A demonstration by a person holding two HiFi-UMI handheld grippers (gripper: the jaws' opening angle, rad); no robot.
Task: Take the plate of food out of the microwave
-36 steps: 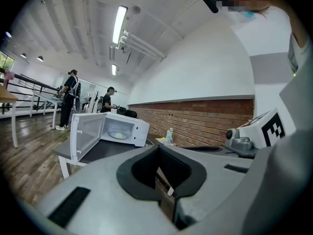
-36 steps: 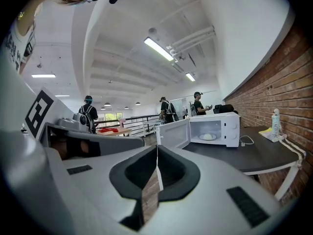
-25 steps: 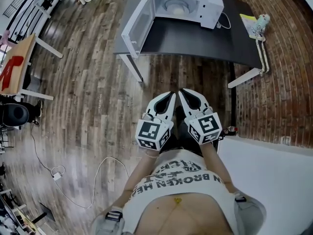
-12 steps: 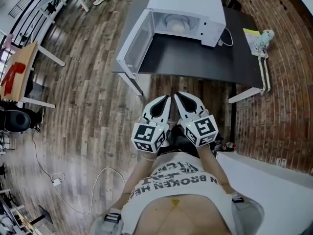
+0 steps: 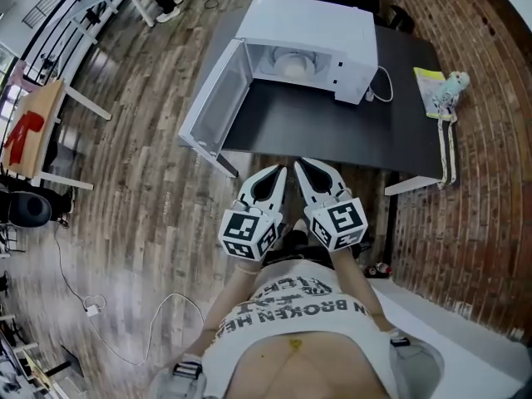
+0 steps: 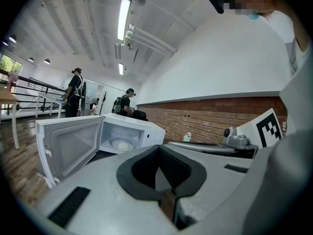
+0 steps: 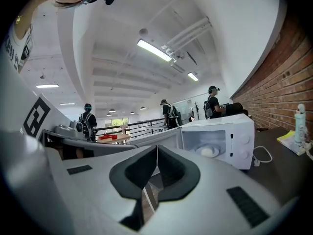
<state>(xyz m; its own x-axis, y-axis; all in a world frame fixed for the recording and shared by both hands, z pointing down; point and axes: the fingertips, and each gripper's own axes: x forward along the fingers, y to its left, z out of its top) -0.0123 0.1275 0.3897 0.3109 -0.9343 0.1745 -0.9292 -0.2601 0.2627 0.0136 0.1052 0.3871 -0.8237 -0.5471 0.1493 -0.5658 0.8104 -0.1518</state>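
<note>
Microwave [image 5: 320, 27] sits at the far left corner of the black table [image 5: 332, 127], door [image 5: 212, 102] open, plate of food [image 5: 291, 63] inside. Left gripper [image 5: 277, 175] and right gripper [image 5: 301, 167] are side by side just off the table's near edge, both with jaws pressed together and empty.

On my feed I see the person's white T-shirt [image 5: 291, 306] with dark block lettering, grey buckles [image 5: 190, 367] at its sides, and beyond it the left gripper [image 5: 278, 173] and right gripper [image 5: 301, 165], white shells with black pads and black-and-white marker cubes [image 5: 249, 233].
</note>
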